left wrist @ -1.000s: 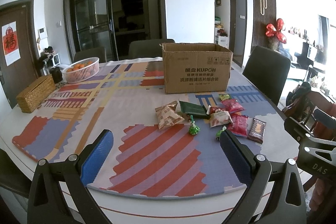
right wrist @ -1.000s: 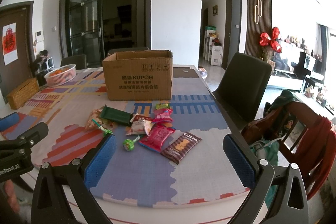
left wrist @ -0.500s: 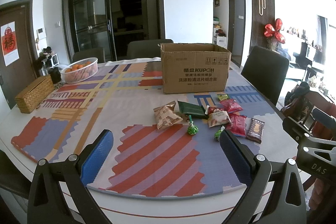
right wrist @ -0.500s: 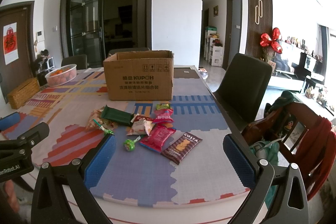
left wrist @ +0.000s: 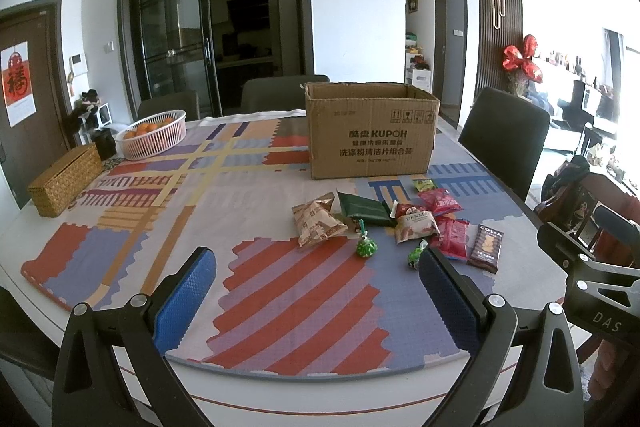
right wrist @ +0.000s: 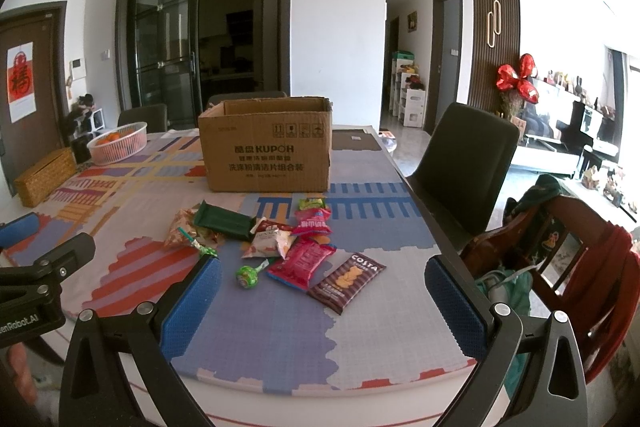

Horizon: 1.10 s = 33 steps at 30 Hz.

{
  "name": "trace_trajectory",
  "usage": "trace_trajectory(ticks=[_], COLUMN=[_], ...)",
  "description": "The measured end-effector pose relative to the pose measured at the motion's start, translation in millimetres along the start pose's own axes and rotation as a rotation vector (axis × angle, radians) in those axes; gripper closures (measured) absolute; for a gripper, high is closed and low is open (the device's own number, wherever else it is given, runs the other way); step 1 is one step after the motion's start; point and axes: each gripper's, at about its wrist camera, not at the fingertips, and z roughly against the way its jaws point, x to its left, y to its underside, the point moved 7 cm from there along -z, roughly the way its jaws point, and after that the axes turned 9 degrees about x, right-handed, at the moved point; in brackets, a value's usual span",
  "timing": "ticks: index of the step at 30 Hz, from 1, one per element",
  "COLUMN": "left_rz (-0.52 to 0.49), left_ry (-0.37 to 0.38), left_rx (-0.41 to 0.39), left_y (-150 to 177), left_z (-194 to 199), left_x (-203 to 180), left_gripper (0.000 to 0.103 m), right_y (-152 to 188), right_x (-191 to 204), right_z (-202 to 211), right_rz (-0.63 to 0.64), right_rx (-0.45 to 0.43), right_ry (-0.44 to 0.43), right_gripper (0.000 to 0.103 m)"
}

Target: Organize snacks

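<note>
1. Low at the bottom of its frame, the left gripper [left wrist: 316, 291] hangs above the table's [left wrist: 280, 393] near edge, blue pads [left wrist: 186, 297] spread wide, holding nothing.
2. Likewise, the right gripper [right wrist: 320, 301] is level, spread and empty, over the mat [right wrist: 372, 343].
3. Snacks lie in a loose cluster at frame centre: a brown Costa pack [right wrist: 347, 282], a pink pack [right wrist: 301, 263], a green lollipop [right wrist: 243, 275] and a dark green pack [right wrist: 224, 221].
4. An open box [right wrist: 267, 151], printed KUPOH, stands upright just behind them.
</note>
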Motion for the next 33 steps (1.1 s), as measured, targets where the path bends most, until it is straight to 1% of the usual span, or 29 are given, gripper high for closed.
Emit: trace_trajectory(ticks=[13,20,23,26,28,30,33], left_rz=[-0.003,-0.024,-0.037,-0.044,-0.05,-0.069,-0.101], left_ry=[0.014,0.047,0.059,0.066,0.079,0.092,0.112], left_rx=[0.015,0.047,0.057,0.069,0.077,0.087,0.098], left_y=[3,8,8,8,8,8,8], left_z=[-3,-23,-32,-43,-50,-59,-71], left_x=[-3,-5,-6,-5,-5,-7,-9], left_gripper=[0.0,0.0,0.006,0.012,0.015,0.023,0.028], right_y=[-1,1,3,3,2,2,2], right_x=[5,12,17,23,28,33,42], right_z=[-1,-12,-21,-31,-37,-44,-57], right_rz=[0.006,0.031,0.046,0.069,0.088,0.105,0.131], right_rx=[0.007,0.042,0.065,0.071,0.073,0.079,0.102], right_ry=[-0.009,-0.056,-0.085,-0.095,-0.102,-0.112,-0.134], right_gripper=[0.0,0.0,0.001,0.002,0.005,0.008,0.014])
